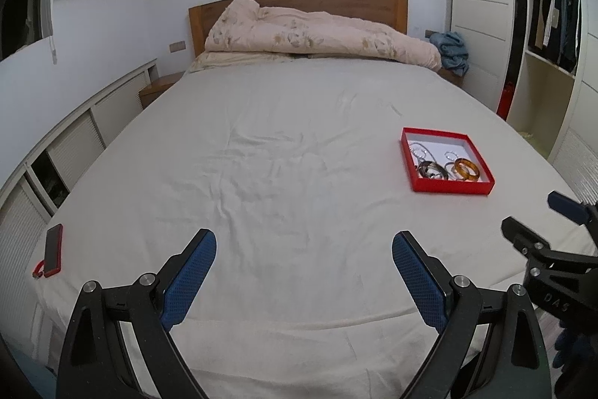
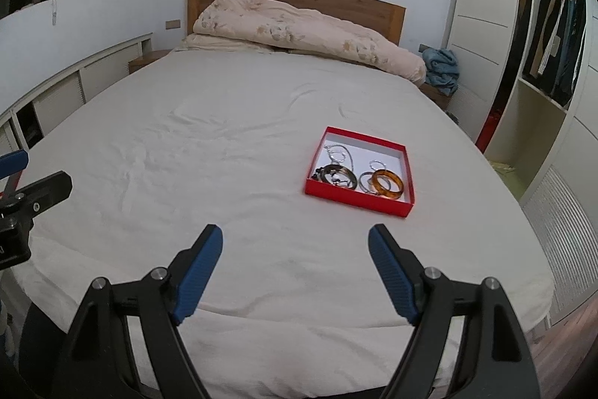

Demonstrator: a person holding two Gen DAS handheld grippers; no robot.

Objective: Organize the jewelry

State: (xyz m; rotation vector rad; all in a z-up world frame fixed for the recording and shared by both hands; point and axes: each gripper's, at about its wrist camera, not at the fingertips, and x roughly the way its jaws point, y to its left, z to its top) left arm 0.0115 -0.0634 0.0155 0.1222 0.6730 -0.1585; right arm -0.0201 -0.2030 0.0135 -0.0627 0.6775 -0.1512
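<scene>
A shallow red box (image 2: 357, 202) with a white inside lies on the white bed sheet (image 2: 224, 156), right of the middle. In it are an amber bangle (image 2: 388, 185), a dark patterned bangle (image 2: 336, 174), thin silver rings and a silver chain (image 2: 338, 152). In the left wrist view the same red box (image 1: 450, 187) lies far right with the amber bangle (image 1: 467, 169) in it. My right gripper (image 2: 295, 242) stands open over the sheet near the foot of the bed, short of the box, with nothing between its fingers. Empty too, my left gripper (image 1: 303, 243) hangs open further left.
A red phone (image 1: 54, 249) lies at the bed's left edge. A rolled floral duvet (image 2: 299, 32) rests against the wooden headboard (image 2: 336, 0). A blue cloth (image 2: 441, 68) sits on the right bedside stand. White cabinets (image 1: 67, 144) line the left; an open wardrobe (image 2: 553, 62) stands right.
</scene>
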